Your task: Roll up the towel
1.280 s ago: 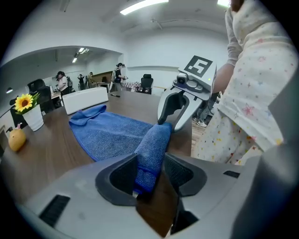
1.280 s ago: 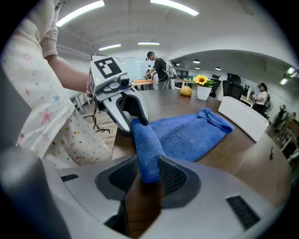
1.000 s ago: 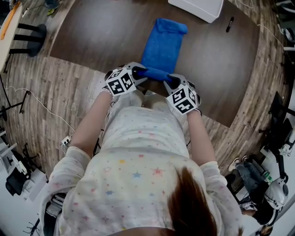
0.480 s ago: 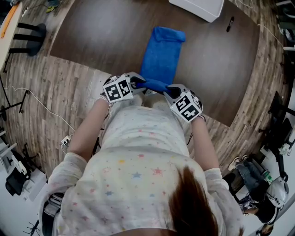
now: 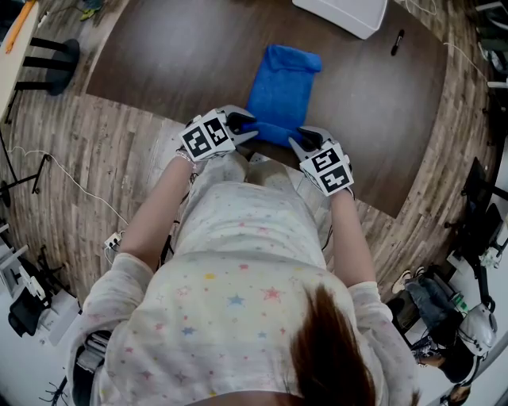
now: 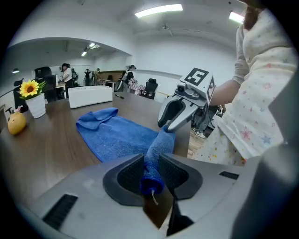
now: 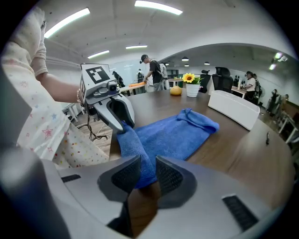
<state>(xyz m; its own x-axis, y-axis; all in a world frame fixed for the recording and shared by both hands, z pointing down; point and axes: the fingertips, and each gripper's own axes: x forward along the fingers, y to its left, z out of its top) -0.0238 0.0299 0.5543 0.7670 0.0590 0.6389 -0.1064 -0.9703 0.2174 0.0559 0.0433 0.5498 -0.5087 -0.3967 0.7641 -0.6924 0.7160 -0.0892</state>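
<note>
You are looking steeply down past your own star-print top at one dark wooden table (image 5: 159, 63) in the upper half of the frame. One blue towel (image 5: 282, 91) lies on it at upper centre, running away from you, its far end bunched into a loose fold and its near end wound into a tight roll across the table's near edge. You hold two grippers, one at each end of that roll. The left gripper (image 5: 244, 130) is left of centre and the right gripper (image 5: 298, 141) is just right of centre, each carrying one cube with square markers. In the left gripper view the jaws sit narrow, pinching the left end of the roll; they have just eased open slightly with the roll between them. In the right gripper view the jaws are also narrow and closed on the roll's right end. One white box (image 5: 341, 12) sits at the top edge and one black pen (image 5: 396, 41) at the upper right, both well apart from the towel. One potted sunflower (image 6: 31, 95) and one yellow fruit-shaped item (image 6: 16, 122) stand at the left of the left gripper view. Compared with half a second earlier, both grippers and the roll sit a little higher in the frame, nearer the towel's far end; the box and pen are unchanged.
</note>
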